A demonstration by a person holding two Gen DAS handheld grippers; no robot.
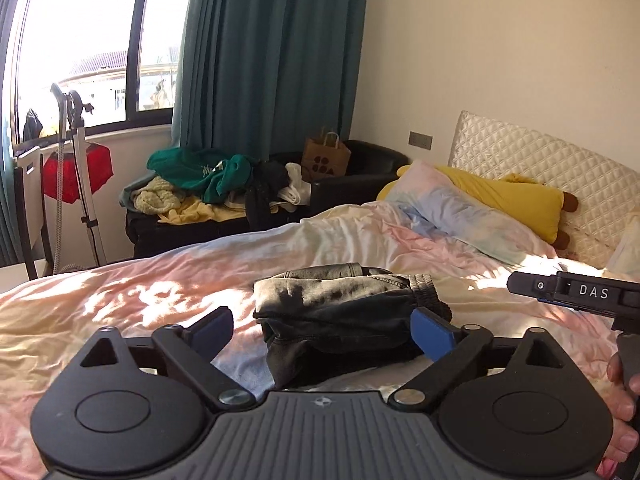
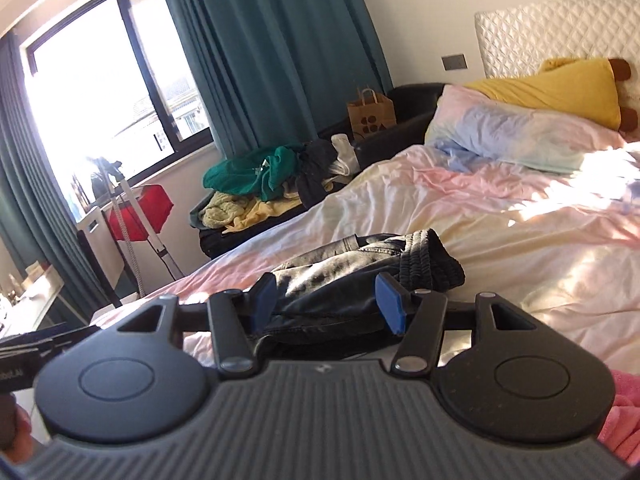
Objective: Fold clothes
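Observation:
A folded dark grey-black garment lies on the pastel bedsheet. My left gripper is open, its blue pads either side of the garment's near edge and apart from the cloth. The garment also shows in the right wrist view. My right gripper is open, with its pads either side of the garment's near end. The right gripper's body shows at the right edge of the left wrist view.
A pile of unfolded clothes lies on a black sofa beyond the bed, with a paper bag. Pillows and a quilted headboard are at the right. A garment steamer stand stands by the window. Pink cloth is at the right edge.

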